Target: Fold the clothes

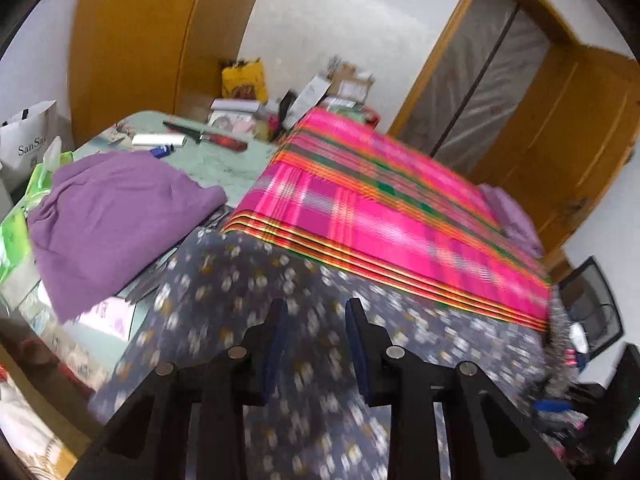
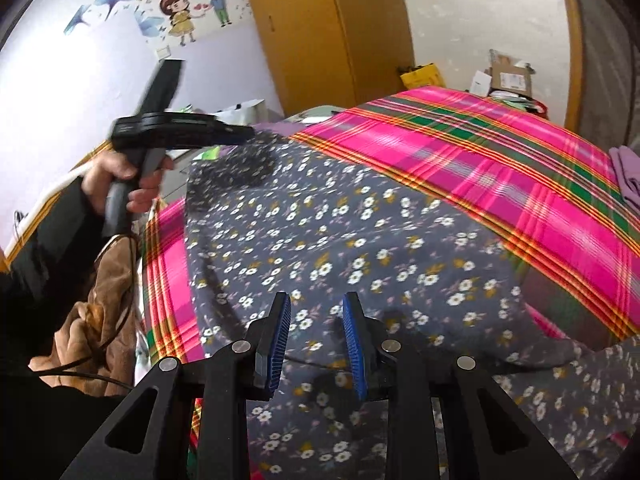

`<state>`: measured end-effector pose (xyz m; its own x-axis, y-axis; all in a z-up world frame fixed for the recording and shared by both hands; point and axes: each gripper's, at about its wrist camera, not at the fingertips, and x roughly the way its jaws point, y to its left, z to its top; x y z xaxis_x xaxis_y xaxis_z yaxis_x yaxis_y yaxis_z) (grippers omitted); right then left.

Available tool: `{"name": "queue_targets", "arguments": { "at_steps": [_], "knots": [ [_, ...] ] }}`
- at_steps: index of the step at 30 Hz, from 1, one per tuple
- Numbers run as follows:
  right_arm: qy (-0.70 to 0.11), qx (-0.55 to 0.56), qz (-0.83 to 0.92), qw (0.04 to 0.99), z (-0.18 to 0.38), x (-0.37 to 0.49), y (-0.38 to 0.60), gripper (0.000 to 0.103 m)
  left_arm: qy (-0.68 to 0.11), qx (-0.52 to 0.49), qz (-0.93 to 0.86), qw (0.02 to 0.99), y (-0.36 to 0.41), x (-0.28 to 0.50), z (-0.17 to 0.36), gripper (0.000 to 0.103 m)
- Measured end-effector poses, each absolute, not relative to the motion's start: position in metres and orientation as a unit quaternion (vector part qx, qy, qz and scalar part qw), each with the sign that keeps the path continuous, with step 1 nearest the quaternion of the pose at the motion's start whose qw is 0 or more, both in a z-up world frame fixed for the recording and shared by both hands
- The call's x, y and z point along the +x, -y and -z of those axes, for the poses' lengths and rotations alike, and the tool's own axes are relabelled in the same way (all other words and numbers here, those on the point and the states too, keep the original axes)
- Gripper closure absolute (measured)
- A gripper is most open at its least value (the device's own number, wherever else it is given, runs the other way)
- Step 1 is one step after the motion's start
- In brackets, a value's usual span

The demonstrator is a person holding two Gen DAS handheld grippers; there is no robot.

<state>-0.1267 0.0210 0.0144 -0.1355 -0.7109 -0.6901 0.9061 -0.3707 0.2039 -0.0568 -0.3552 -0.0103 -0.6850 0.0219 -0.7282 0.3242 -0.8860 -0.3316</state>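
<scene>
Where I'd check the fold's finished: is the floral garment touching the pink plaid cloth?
Touching. The right wrist view shows the floral garment lying spread directly on the pink plaid cloth, its upper edge overlapping the stripes with no gap.

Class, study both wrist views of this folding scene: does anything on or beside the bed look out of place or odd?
A knife lies on the green surface beside the plaid bedcover, among boxes and clutter, odd next to laundry. The floral garment is still spread and rumpled, and a purple cloth lies in an unfolded heap.
</scene>
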Motion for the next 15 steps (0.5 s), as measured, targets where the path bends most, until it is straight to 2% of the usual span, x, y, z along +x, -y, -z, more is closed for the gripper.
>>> {"name": "queue_targets", "arguments": {
  "at_steps": [3, 4, 7, 15],
  "knots": [
    [-0.131, 0.368, 0.750, 0.533, -0.014, -0.132, -0.025, 0.075, -0.220, 0.404, 0.880, 0.118, 0.370, -0.075, 0.028, 0.075],
    [-0.129, 0.368, 0.753, 0.530, -0.013, -0.133, -0.027, 0.075, -0.223, 0.402, 0.880, 0.121, 0.375, -0.077, 0.032, 0.084],
    [-0.116, 0.371, 0.764, 0.515, -0.011, -0.143, -0.032, 0.075, -0.236, 0.397, 0.878, 0.127, 0.391, -0.081, 0.040, 0.095],
    [-0.084, 0.378, 0.779, 0.493, -0.011, -0.159, -0.043, 0.068, -0.232, 0.361, 0.897, 0.104, 0.366, -0.054, 0.015, 0.091]
  ]
}}
